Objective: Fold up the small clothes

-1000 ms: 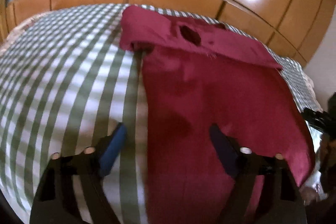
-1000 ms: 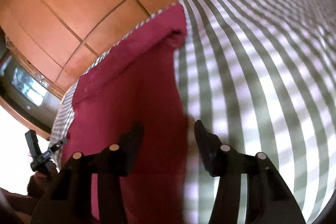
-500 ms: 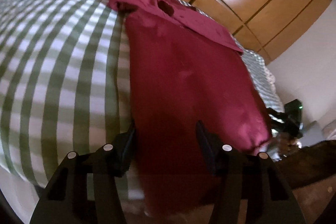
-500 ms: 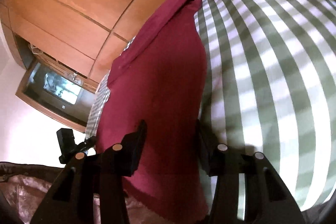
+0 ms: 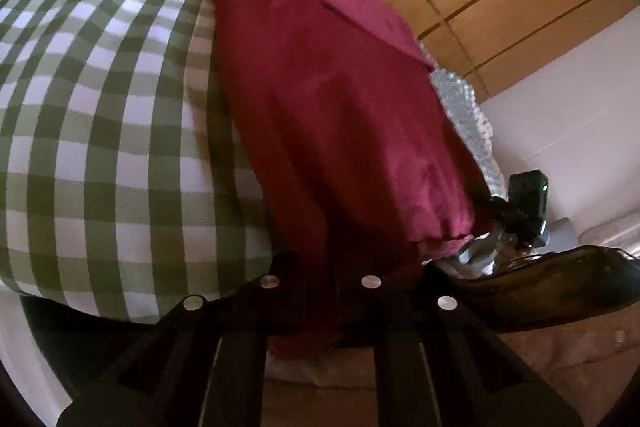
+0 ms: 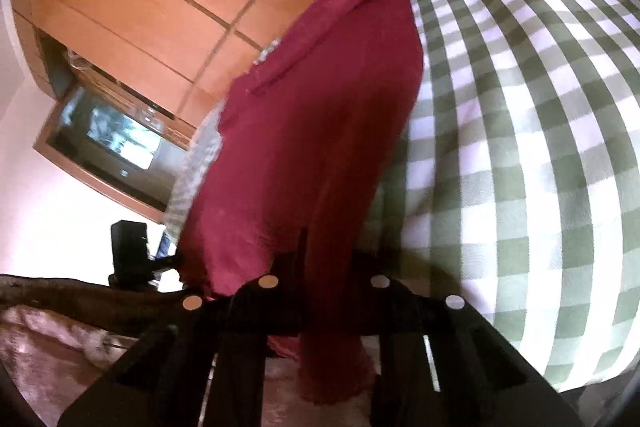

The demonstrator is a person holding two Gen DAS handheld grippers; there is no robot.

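1. Support: a bed covered with a green-and-white checked woven sheet (image 5: 100,155) (image 6: 520,155). The sheet surface bulges and rounds off at the near edge.
2. Directly on it: one dark red soft-fabric garment (image 5: 332,99) (image 6: 320,99), spread lengthwise from the far edge to the near edge.
3. Far end of the garment is folded over into a thick band across its width; the left wrist view shows a dark opening in that band.
4. Near end hangs over the bed's near edge, below the sheet line, in both views.
5. Bare checked sheet lies on both sides of the garment.
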